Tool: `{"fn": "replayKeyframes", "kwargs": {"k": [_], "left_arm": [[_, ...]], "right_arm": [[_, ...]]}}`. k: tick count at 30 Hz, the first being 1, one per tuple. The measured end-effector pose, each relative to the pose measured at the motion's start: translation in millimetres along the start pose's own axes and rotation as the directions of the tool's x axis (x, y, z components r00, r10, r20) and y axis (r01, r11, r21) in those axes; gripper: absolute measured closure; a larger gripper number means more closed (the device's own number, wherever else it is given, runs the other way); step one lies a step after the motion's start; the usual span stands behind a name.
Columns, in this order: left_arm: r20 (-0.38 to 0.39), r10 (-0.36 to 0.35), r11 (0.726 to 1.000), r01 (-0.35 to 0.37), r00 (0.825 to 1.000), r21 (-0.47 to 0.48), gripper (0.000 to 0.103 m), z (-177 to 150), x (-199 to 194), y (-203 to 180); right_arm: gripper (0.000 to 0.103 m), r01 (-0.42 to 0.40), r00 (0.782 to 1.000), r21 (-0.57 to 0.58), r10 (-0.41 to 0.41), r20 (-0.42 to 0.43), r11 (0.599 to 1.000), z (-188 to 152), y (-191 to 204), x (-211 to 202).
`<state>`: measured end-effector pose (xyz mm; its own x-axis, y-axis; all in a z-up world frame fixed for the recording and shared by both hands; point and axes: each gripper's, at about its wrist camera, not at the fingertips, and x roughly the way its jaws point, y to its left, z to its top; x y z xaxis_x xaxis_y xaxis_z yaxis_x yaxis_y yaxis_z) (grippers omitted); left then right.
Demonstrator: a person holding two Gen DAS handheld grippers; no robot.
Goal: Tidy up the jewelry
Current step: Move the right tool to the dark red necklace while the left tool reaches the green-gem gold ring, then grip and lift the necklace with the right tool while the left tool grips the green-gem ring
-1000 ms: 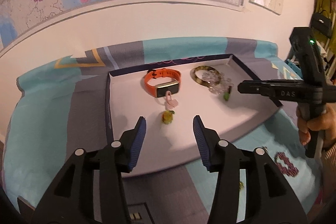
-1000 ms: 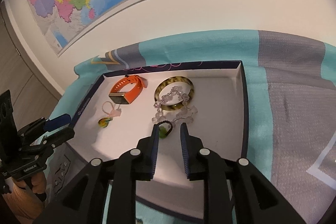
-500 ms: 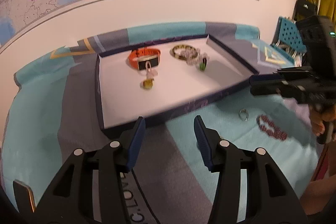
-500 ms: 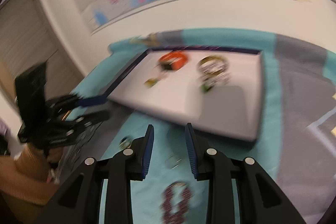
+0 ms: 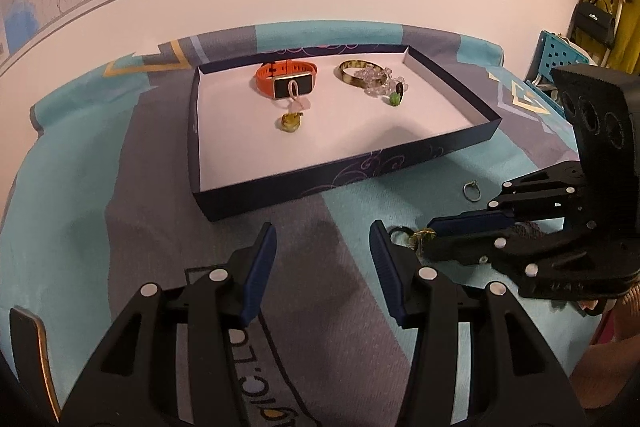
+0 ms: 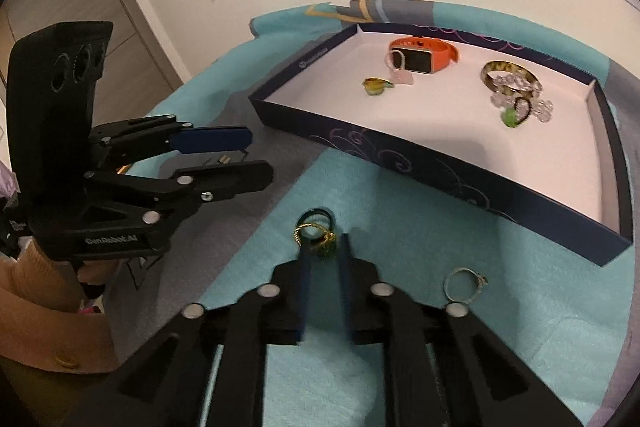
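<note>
navy tray, orange watch, bangle

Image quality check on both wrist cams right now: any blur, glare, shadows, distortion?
Left wrist view: mostly sharp, heavy fisheye bend on the map edge, dark vignette corners, warm cast, a soft shadow on the tray floor. Right wrist view: tray and orange watch crisp, but the right gripper tips smear slightly beside the gold ring; silver ring clear. No strong glare in either.
</note>
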<state>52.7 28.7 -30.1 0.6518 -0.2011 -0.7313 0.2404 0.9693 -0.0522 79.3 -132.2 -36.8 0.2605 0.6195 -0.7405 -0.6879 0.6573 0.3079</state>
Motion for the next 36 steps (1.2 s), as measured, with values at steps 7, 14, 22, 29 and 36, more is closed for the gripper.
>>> {"fn": "replayKeyframes", "kwargs": {"k": [7, 14, 22, 29, 36], "left_arm": [[-0.004, -0.032, 0.999, 0.032, 0.999, 0.014, 0.055, -4, -1, -6], [-0.022, -0.081, 0.995, 0.082, 0.997, 0.054, 0.055, -12, -3, -24], [-0.041, -0.157, 0.977, 0.162, 0.987, 0.138, 0.055, -19, -5, -55], [-0.070, -0.171, 0.968, 0.181, 0.983, 0.174, 0.056, -16, 8, -72], [-0.092, -0.191, 0.969, 0.203, 0.977, 0.141, 0.058, -11, 19, -70]], "right_arm": [[0.098, -0.020, 1.000, 0.024, 0.019, 0.017, 1.000, -9, -5, -17], [0.085, 0.010, 0.999, 0.052, -0.012, 0.033, 0.999, -23, -13, -34], [0.066, 0.160, 0.983, 0.150, -0.172, 0.071, 0.976, -50, -46, -72], [0.062, 0.206, 0.976, 0.130, -0.213, 0.040, 0.970, -64, -45, -70], [0.057, 0.249, 0.967, 0.044, -0.251, 0.041, 0.968, -62, -27, -56]]}}
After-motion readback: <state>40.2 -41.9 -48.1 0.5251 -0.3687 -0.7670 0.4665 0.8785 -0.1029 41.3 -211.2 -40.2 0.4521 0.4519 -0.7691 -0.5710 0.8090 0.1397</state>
